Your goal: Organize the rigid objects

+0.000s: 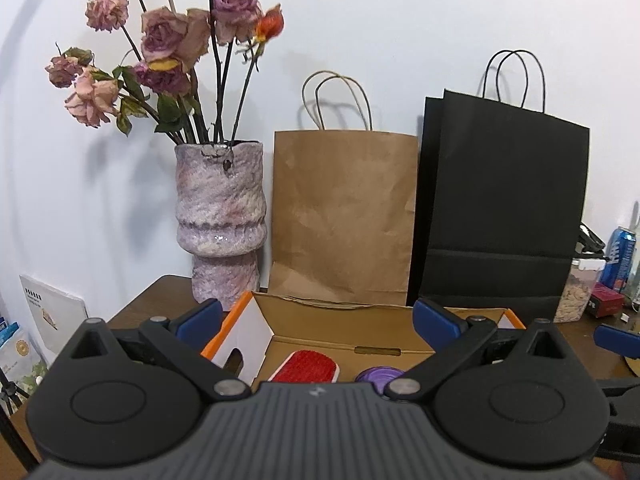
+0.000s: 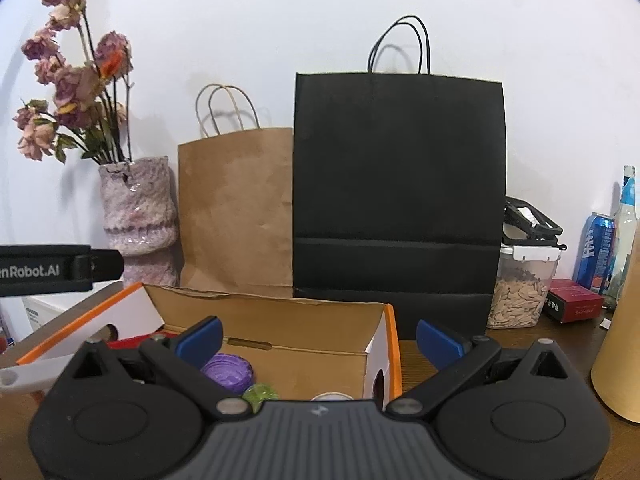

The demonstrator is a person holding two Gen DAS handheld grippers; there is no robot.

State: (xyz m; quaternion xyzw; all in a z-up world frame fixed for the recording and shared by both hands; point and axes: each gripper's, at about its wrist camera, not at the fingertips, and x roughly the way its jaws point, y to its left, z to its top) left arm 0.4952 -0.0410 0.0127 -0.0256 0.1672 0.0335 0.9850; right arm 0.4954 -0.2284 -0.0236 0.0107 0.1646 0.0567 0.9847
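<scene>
The left gripper (image 1: 318, 318) hung with its blue pads spread wide and nothing between them, poised above the near edge of the cardboard box (image 1: 344, 320), which sat straight ahead and slightly below. Inside the box, just under the pads, lay a red brush (image 1: 306, 366) towards the left finger and a purple lid (image 1: 378, 374) towards the right one; they seemed gathered there because the box served as the collecting place for the rigid items

The right gripper (image 2: 318, 338) was likewise parted and empty, straddling the box's right wall (image 2: 380, 356), so its left pad stood over the interior and its right pad outside above the table (image 2: 416, 354). Below its left finger sat the purple lid (image 2: 228, 372), with a green lid (image 2: 260, 394) beside it and a pale round object, mostly hidden, further right

Behind the box a brown paper bag (image 2: 236, 208) and a black paper bag (image 2: 398, 184) leaned upright against the wall, likely parked clear of the work
</scene>
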